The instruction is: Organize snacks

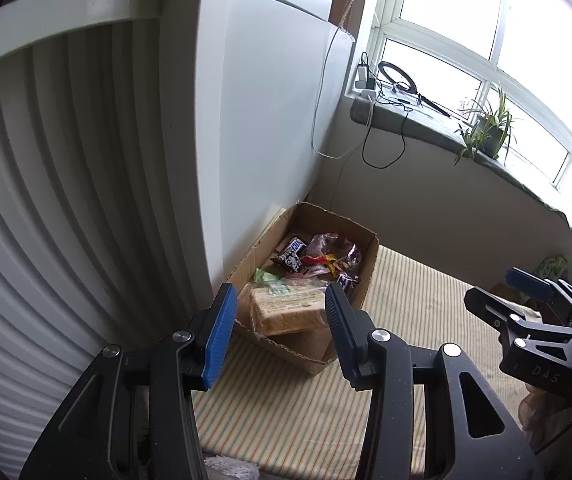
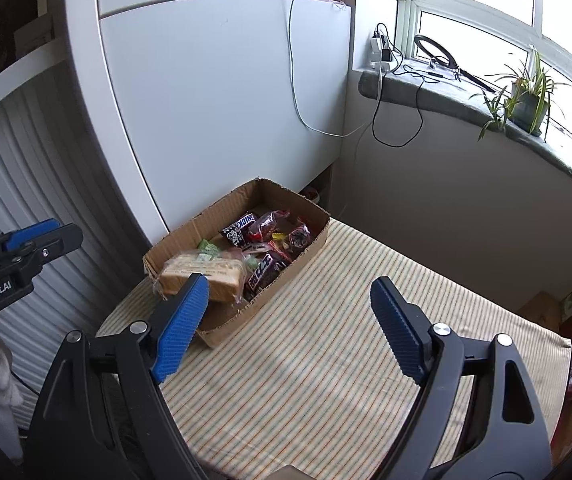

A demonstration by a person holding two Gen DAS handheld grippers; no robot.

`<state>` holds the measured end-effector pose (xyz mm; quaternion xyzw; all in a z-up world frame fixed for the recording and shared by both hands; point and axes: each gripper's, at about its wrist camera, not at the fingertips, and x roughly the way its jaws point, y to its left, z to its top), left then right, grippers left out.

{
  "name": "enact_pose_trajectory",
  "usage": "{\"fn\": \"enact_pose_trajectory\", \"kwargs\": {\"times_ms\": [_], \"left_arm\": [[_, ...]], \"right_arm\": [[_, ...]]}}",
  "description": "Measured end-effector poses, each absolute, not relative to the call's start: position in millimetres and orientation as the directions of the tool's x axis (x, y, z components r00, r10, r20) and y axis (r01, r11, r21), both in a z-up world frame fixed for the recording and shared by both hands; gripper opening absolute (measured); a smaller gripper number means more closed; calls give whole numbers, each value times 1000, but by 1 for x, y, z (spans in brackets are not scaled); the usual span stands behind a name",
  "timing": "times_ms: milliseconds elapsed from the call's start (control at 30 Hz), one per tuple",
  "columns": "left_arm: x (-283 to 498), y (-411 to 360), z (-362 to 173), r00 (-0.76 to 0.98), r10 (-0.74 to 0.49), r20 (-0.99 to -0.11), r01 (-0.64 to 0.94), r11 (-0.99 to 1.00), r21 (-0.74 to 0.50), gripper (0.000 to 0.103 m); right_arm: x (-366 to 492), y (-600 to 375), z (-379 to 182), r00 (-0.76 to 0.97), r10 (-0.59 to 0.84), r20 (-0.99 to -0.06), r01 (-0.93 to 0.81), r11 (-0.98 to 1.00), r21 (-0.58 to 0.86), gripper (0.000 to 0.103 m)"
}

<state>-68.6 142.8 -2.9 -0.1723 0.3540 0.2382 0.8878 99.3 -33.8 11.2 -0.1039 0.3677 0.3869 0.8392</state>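
From the left wrist, the left gripper [image 1: 280,338] is seen with jaws apart, nothing held; beyond it the cardboard box [image 1: 367,280] of snacks [image 1: 317,258] (bread nearest) sits on the striped cloth [image 1: 417,308]. From the right wrist, the right gripper [image 2: 286,326] is spread wide and empty, the box lying far left.

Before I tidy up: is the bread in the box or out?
In. The bagged bread lies at the near end of the cardboard box, beside the candy bars.
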Motion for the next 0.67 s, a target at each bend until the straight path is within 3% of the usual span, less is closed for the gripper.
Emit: {"fn": "enact_pose_trajectory", "kwargs": {"times_ms": [667], "left_arm": [[-58,128,-6,630,279,-725,-505,857,-108,45]], "right_arm": [[105,-44,7,442,556,-704,-698,706,119,86]]}}
